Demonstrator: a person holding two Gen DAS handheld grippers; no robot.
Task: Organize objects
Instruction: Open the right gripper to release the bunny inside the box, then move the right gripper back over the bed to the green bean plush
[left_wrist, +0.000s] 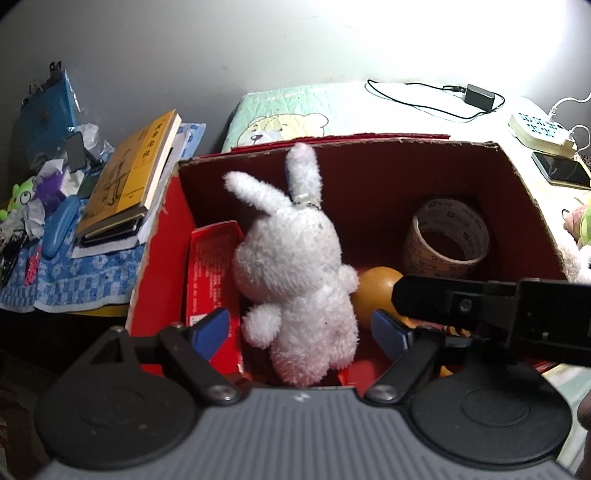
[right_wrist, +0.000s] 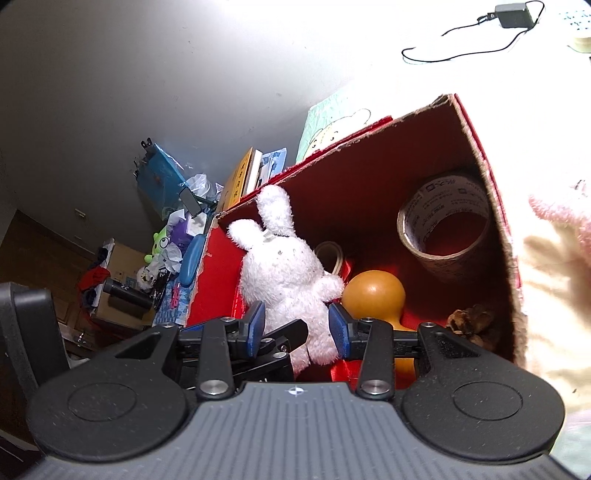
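A white plush rabbit (left_wrist: 299, 266) stands upright inside a red cardboard box (left_wrist: 159, 251), between a red packet (left_wrist: 212, 266) and an orange gourd-shaped object (left_wrist: 378, 290). A roll of brown tape (left_wrist: 448, 236) lies at the box's far right. My left gripper (left_wrist: 301, 328) is open, its blue pads apart on either side of the rabbit's lower body. My right gripper (right_wrist: 297, 326) is open too, its pads flanking the rabbit (right_wrist: 288, 273) without pressing it. The right gripper's black body (left_wrist: 491, 314) crosses the left wrist view at the right.
A stack of books (left_wrist: 129, 181) and clutter lie on a blue cloth (left_wrist: 74, 280) left of the box. A bear-print pillow (left_wrist: 295, 114), a charger with cable (left_wrist: 478, 98), a power strip (left_wrist: 539, 131) and a phone (left_wrist: 563, 170) lie on the bed behind.
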